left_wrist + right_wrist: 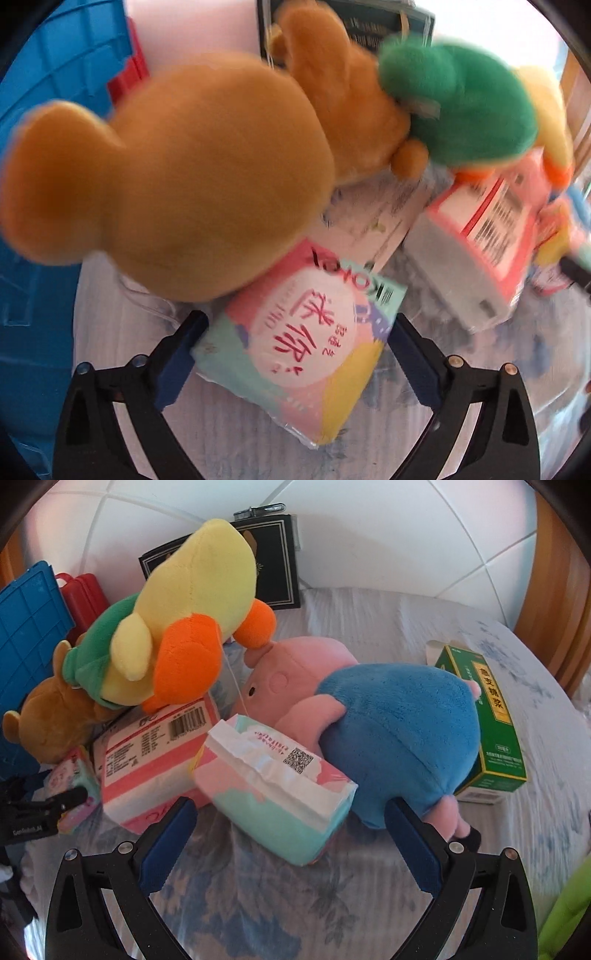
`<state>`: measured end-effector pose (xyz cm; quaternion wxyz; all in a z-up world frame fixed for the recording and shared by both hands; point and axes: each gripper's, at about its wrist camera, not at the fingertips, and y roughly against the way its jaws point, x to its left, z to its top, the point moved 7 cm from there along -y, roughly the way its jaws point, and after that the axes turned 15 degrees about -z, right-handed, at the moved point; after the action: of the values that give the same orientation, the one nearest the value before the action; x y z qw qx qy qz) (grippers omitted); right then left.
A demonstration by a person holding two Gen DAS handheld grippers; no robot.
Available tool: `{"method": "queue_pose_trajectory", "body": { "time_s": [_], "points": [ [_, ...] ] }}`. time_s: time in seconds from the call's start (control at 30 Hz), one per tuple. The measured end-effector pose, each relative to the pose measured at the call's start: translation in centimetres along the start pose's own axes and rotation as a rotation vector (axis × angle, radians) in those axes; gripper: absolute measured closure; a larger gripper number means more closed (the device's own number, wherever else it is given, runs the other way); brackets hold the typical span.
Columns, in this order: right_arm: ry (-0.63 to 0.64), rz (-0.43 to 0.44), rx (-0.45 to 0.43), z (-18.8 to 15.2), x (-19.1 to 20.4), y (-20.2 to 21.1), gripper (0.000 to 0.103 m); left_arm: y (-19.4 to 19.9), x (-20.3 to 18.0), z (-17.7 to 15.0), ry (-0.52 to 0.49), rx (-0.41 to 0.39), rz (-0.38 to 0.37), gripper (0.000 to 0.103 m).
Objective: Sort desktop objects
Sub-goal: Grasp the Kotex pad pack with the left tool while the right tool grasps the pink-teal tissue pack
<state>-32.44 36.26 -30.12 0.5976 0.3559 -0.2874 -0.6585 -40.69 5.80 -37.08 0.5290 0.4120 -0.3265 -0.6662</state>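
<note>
My left gripper [299,325] stands open over a small pastel tissue pack [299,332] that lies flat between its fingers, with a gap at each pad. A brown plush bear [177,177] rests on the pack's far end. My right gripper [290,812] is open around a teal and pink tissue pack [277,790], and the pads do not press it. A pink pig plush in blue [391,731] leans on that pack. A yellow duck plush with a green hat [195,602] lies on the bear [55,716] and on a larger pink tissue pack [155,753].
A blue crate [26,627] and a red case [83,594] stand at the left, and a dark book [275,554] leans on the white tiled wall. A green medicine box [487,731] lies behind the pig. The floral tablecloth [258,893] shows near both grippers.
</note>
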Motion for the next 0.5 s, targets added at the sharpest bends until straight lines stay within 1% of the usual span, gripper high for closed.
{"method": "queue_pose_trajectory", "body": {
  "time_s": [0.03,0.07,0.17,0.2,0.33,0.43,0.5],
  "points": [
    [-0.002,0.006,-0.001,0.0,0.1,-0.1,0.0,-0.3,-0.2,-0.4,-0.013,0.007,0.008,0.007],
    [-0.008,0.018,0.004,-0.1,0.1,-0.2,0.0,-0.6,-0.3,-0.8,-0.01,0.009,0.014,0.012],
    [-0.023,0.041,0.039,-0.4,0.2,-0.6,0.0,-0.1,-0.4,-1.4,0.029,-0.013,-0.01,0.02],
    [-0.031,0.038,0.049,-0.5,0.2,-0.7,0.0,0.0,-0.4,-1.4,0.024,-0.015,-0.014,0.021],
    [-0.055,0.047,0.05,-0.4,0.6,-0.4,0.0,0.2,-0.6,-1.7,0.038,-0.013,-0.007,0.021],
    [-0.06,0.037,0.06,-0.2,1.1,-0.9,0.0,0.4,-1.0,-1.8,0.047,-0.014,0.001,0.021],
    [-0.068,0.034,0.07,0.0,1.2,-1.3,0.003,0.7,-1.4,-2.0,0.044,-0.016,-0.003,0.021]
  ]
}}
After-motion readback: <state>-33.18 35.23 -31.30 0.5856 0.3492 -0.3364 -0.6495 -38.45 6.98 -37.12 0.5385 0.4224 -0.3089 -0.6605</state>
